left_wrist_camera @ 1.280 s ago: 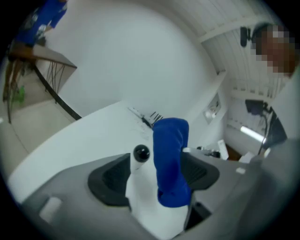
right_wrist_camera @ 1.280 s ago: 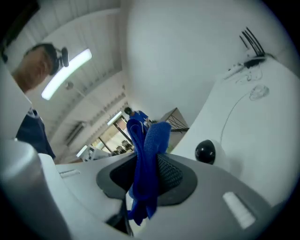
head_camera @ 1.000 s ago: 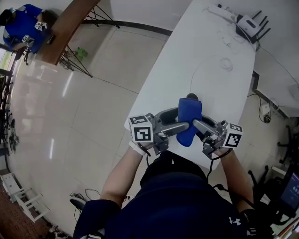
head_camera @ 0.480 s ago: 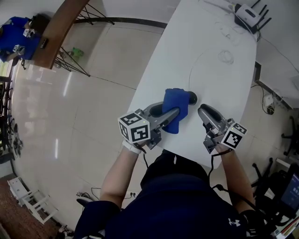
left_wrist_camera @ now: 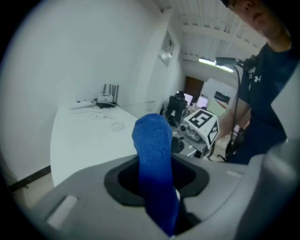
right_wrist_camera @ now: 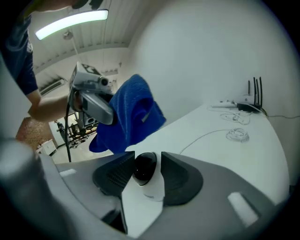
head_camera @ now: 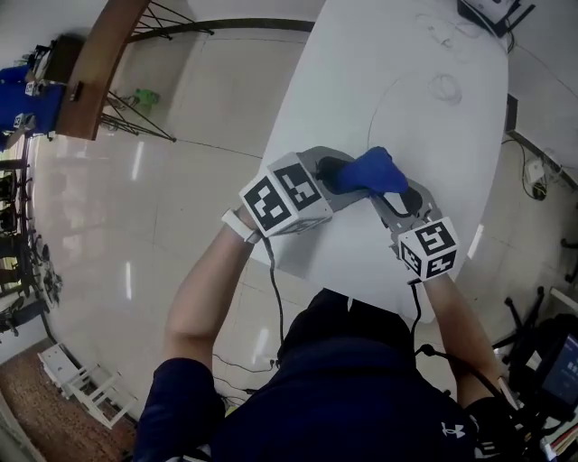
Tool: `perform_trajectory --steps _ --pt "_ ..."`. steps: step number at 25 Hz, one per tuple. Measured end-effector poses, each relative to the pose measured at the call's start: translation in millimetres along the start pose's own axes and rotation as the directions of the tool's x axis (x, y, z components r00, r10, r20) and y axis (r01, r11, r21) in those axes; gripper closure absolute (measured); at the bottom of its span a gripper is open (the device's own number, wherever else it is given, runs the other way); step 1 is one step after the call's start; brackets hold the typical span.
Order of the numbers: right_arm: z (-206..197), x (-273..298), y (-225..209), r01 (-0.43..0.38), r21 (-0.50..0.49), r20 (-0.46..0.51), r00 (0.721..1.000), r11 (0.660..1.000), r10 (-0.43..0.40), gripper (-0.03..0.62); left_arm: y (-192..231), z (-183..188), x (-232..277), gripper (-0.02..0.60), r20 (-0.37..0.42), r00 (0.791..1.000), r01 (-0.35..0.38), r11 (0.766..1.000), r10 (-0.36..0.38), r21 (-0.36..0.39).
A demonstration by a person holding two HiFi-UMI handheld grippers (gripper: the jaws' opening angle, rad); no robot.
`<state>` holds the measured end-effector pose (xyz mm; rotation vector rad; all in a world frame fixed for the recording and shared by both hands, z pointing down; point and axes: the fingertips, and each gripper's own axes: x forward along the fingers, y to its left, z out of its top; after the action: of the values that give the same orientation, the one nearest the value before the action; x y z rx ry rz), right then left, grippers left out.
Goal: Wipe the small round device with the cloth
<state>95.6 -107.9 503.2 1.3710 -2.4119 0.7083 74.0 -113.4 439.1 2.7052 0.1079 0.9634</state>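
Observation:
The blue cloth [head_camera: 370, 170] hangs from my left gripper [head_camera: 348, 176], which is shut on it; its jaws have just been closing with the cloth between them. In the left gripper view the cloth [left_wrist_camera: 152, 154] stands up between the pads. The small round device [right_wrist_camera: 144, 171], white with a black dome, stands on the white table [head_camera: 406, 90] between the jaws of my right gripper [right_wrist_camera: 143, 174]. Those jaws have just been opening and flank the device closely. In the head view the cloth hides the device, and the right gripper [head_camera: 397, 194] sits just right of the cloth [right_wrist_camera: 131, 112].
A router [head_camera: 492, 11] with antennas stands at the table's far end, with a thin cable and its coil [head_camera: 444, 87] in front of it. The table's near edge runs just below both grippers. A wooden beam [head_camera: 108, 63] crosses the tiled floor on the left.
A second ago both grippers met at the cloth in the air. The right then let go and drew apart. Both have since sunk, the left carrying the cloth to the right, over the device.

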Motion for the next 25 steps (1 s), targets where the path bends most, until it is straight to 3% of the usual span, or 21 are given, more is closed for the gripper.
perform_trajectory --steps 3,5,9,11,13,16,18,20,22,23,25 --pt "-1.3 1.6 0.3 0.012 -0.049 -0.002 1.000 0.999 -0.012 0.428 -4.8 2.6 19.9 0.440 -0.123 0.978 0.174 0.984 -0.168 0.042" --pt "-1.9 1.7 1.1 0.010 -0.058 -0.002 1.000 0.998 -0.010 0.428 4.2 -1.9 30.2 0.440 -0.158 0.958 0.245 0.969 -0.239 0.020" --pt "-2.0 1.0 2.4 -0.009 -0.039 0.006 1.000 0.999 0.009 0.427 30.0 -11.3 39.6 0.441 -0.111 0.929 0.338 0.931 -0.354 -0.138" --pt "-0.6 0.2 2.4 -0.012 -0.024 0.017 1.000 1.000 0.013 0.428 43.1 -17.0 41.6 0.441 -0.055 0.917 0.372 0.897 -0.395 -0.238" --pt "0.4 -0.7 2.2 -0.014 -0.006 0.031 0.999 1.000 0.014 0.428 52.9 -22.8 43.6 0.440 0.028 0.897 0.424 0.839 -0.442 -0.343" --pt "1.0 -2.4 0.0 -0.028 0.052 0.056 0.998 0.998 0.026 0.436 69.4 -37.4 50.2 0.440 0.182 0.866 0.491 0.721 -0.466 -0.489" --pt "0.6 -3.7 -1.8 -0.044 0.091 0.067 0.997 0.995 0.038 0.441 78.3 -55.5 57.6 0.442 0.249 0.860 0.501 0.645 -0.446 -0.577" --pt "0.3 -4.2 -2.7 -0.049 0.091 0.065 0.997 0.995 0.043 0.441 81.5 -77.1 66.5 0.443 0.255 0.870 0.478 0.599 -0.421 -0.643" --pt "0.2 -3.6 -3.1 -0.047 0.075 0.057 0.997 0.996 0.043 0.441 84.7 -93.0 73.9 0.443 0.231 0.891 0.436 0.596 -0.391 -0.674" --pt "-0.1 -3.2 -3.5 -0.047 0.068 0.052 0.998 0.997 0.043 0.441 86.5 -96.6 76.0 0.448 0.216 0.903 0.413 0.610 -0.372 -0.677" --pt "-1.8 -3.3 -3.9 -0.045 0.058 0.044 0.998 0.997 0.042 0.441 87.8 -100.0 79.3 0.448 0.167 0.929 0.354 0.660 -0.331 -0.663"
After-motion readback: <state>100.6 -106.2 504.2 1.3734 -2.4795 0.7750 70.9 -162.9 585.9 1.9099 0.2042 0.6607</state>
